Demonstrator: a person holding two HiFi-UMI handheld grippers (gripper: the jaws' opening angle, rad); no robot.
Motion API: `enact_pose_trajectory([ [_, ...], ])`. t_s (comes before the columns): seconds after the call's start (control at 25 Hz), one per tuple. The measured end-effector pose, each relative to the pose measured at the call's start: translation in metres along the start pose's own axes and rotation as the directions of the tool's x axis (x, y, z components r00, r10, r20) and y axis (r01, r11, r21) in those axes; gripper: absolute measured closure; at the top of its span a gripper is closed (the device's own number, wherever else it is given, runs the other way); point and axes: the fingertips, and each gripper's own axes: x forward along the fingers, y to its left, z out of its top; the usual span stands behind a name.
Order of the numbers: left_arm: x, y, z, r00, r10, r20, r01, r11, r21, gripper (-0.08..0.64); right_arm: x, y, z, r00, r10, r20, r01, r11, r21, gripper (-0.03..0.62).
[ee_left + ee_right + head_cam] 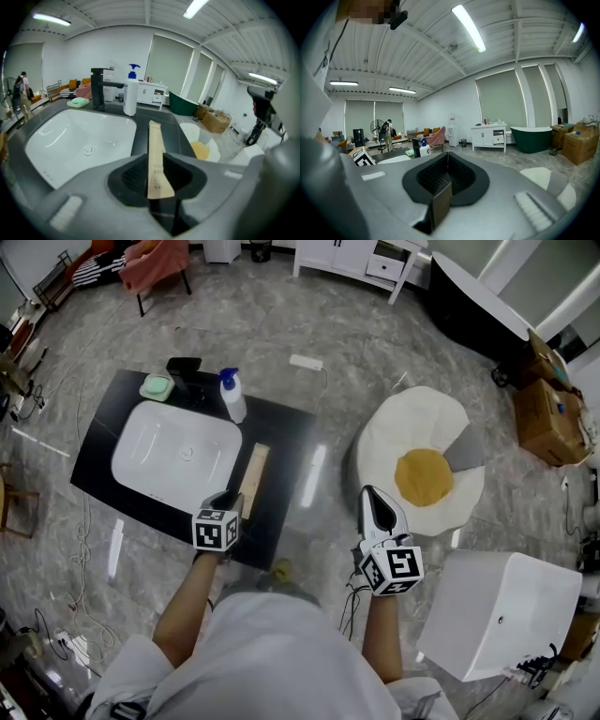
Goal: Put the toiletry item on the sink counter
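Observation:
A long tan toothbrush packet (253,476) (156,154) stretches along the black sink counter (291,465), right of the white basin (150,451). My left gripper (225,502) (157,180) is at the packet's near end, at the counter's front edge, shut on the packet. The packet's far end points towards the white pump bottle (232,395) (131,96). My right gripper (375,507) (446,176) hangs over the floor to the right of the counter, shut with nothing in it.
A black faucet (185,371) (98,86) and a green soap dish (157,386) stand behind the basin. A fried-egg-shaped cushion (422,465) and a white box (497,615) lie on the floor at the right. A person (21,91) stands far off.

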Motion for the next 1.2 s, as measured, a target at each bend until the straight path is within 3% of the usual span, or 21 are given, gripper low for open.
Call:
enact_pose_trajectory([
  [0.28, -0.023, -0.01, 0.02, 0.997, -0.013, 0.069, 0.009, 0.998, 0.064, 0.49, -0.008, 0.014, 0.005, 1.0, 0.01, 0.018, -0.01, 1.0, 0.005, 0.589],
  [0.44, -0.041, -0.011, 0.035, 0.992, -0.006, 0.126, -0.002, 0.998, 0.066, 0.513, -0.015, 0.019, 0.008, 1.0, 0.004, 0.029, -0.004, 1.0, 0.001, 0.589],
  [0.6, -0.065, -0.012, 0.057, 0.979, -0.005, 0.203, -0.008, 0.998, 0.059, 0.548, -0.022, 0.027, 0.014, 0.999, 0.002, 0.044, -0.002, 1.0, 0.003, 0.589],
  [1.2, -0.143, -0.029, 0.116, 0.922, -0.067, 0.38, -0.006, 0.982, 0.187, 0.56, -0.037, 0.054, 0.028, 0.996, 0.0, 0.088, 0.001, 1.0, -0.009, 0.589],
])
